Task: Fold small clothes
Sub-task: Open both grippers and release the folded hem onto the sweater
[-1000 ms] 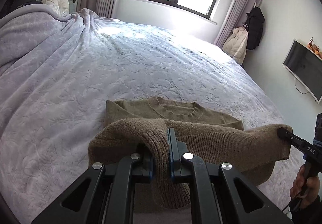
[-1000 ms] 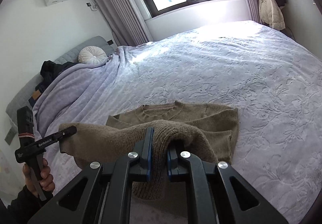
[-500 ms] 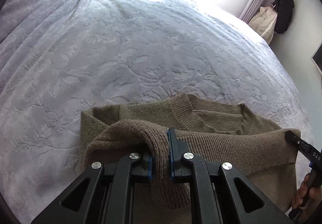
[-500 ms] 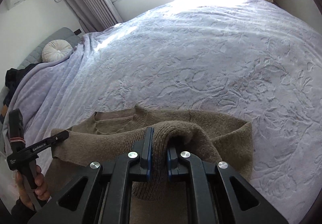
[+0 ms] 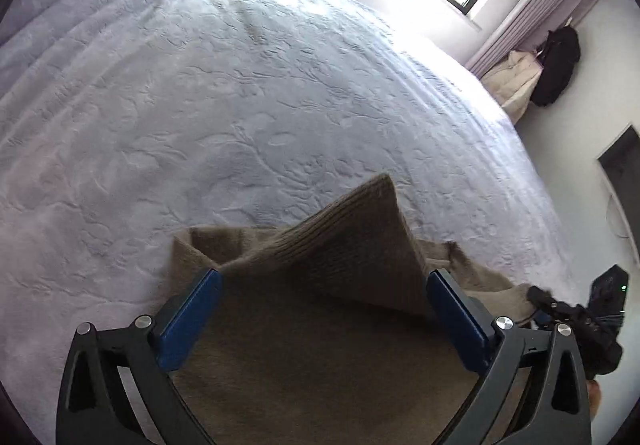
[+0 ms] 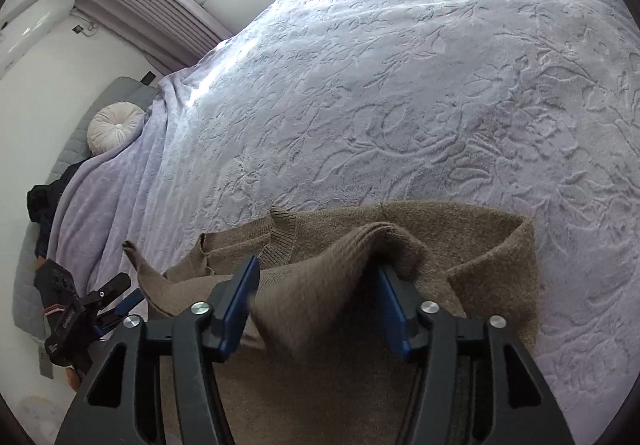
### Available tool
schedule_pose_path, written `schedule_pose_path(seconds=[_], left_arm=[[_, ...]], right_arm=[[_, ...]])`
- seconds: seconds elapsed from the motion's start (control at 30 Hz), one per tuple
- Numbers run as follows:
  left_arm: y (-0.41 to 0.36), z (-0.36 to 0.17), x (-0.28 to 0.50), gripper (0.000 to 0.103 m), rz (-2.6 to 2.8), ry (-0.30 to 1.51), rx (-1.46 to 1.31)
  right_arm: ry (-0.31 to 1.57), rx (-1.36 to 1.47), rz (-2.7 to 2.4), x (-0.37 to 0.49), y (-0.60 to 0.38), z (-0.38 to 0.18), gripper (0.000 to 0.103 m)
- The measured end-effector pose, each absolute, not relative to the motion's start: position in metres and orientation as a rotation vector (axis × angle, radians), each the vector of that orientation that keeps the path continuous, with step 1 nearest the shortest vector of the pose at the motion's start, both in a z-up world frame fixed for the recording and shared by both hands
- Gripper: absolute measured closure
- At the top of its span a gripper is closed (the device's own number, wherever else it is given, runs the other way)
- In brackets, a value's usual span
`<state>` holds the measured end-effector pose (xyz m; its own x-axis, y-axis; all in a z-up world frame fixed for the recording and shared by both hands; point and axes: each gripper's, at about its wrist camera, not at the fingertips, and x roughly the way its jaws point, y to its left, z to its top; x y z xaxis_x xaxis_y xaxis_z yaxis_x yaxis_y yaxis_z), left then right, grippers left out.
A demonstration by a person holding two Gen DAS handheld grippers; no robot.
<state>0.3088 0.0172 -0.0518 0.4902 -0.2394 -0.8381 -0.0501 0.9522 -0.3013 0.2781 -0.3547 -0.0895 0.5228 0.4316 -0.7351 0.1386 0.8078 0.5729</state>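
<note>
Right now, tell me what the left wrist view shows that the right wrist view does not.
Only the left wrist view shows the black coat and cream coat hanging by the curtain, plus a dark wall screen. Only the right wrist view shows the air conditioner, the round white cushion and the sweater's ribbed collar. Both show the brown sweater on the lilac embossed bedspread, with the left gripper and right gripper open.

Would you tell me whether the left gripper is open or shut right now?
Open: the left gripper has its blue pads spread wide, sweater loose between.
</note>
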Motion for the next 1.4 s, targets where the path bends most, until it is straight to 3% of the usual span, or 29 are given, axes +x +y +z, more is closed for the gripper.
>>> schedule_pose_path(seconds=[0.13, 0.57, 0.73, 0.83, 1.0, 1.17, 1.33, 1.4], left_arm=[[0.017, -0.044, 0.289, 0.0, -0.096, 1.036, -0.219], [-0.016, -0.067, 0.324, 0.0, -0.049, 1.052, 0.008], [0.023, -0.114, 0.33, 0.0, 0.07, 1.189, 0.043], [0.065, -0.102, 0.316, 0.0, 0.059, 1.188, -0.116], [0.106, -0.072, 0.28, 0.0, 0.074, 1.132, -0.1], [0.091, -0.081, 0.25, 0.0, -0.035, 1.183, -0.074], [0.073, -0.114, 0.25, 0.0, -0.063, 1.256, -0.109], [0.068, -0.116, 0.249, 0.0, -0.063, 1.235, -0.091]], right_arm=[[0.936, 0.678, 0.104, 0.255, -0.377, -0.072, 0.029], [0.945, 0.048, 0.11, 0.256, -0.301, -0.062, 0.029], [1.094, 0.167, 0.018, 0.283, -0.33, -0.102, 0.029], [1.1, 0.222, -0.078, 0.278, -0.366, -0.107, 0.029], [1.045, 0.122, -0.144, 0.236, -0.391, -0.08, 0.029], [1.046, 0.32, -0.008, 0.198, -0.402, -0.074, 0.023], [1.122, 0.424, 0.07, 0.191, -0.39, -0.105, 0.022], [1.127, 0.444, 0.104, 0.191, -0.383, -0.117, 0.016]])
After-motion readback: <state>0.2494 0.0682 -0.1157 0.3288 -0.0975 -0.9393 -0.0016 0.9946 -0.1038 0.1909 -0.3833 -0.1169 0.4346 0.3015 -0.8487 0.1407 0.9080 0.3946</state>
